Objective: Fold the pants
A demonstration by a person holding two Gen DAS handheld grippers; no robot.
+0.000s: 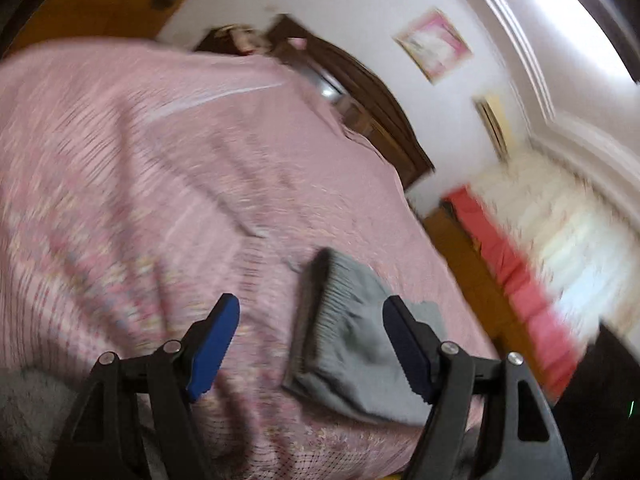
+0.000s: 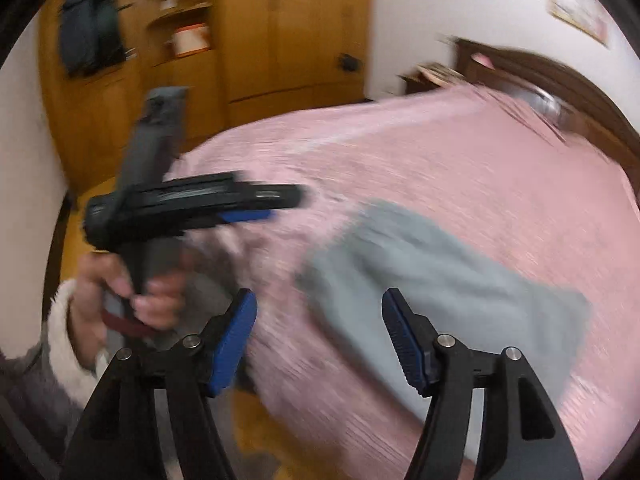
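- Handling these grey pants (image 2: 436,276) will be easy on weight and hard on shape: you are dealing with soft, limp knit that looks light, will sag wherever it is not held, and should drag rather than slide on the textured bedspread.
- They lie in a compact, already doubled bundle on the pink bedspread (image 2: 460,152), just ahead of your right gripper (image 2: 320,340) and slightly to its right; from your left gripper (image 1: 312,348) they sit ahead and against its right finger.
- Your right gripper is released, its blue pads spread with only cloth beyond them and nothing pinched; your left gripper is likewise spread and empty.
- Take hold, I would judge, at the ribbed waistband (image 1: 320,312), the thickest and firmest edge, or at a corner through all layers so the stack does not peel apart.
- Blur hides the exact fold lines, so I cannot tell how many layers lie there.
- Around you: a wooden wardrobe (image 2: 280,40) beyond the bed, a dark headboard (image 2: 560,80), a red strip (image 1: 516,276) by the floor off to the left gripper's right.
- Crossing in front of the right gripper's left side is your own left hand (image 2: 132,296) and its tool; that is the one thing to avoid.
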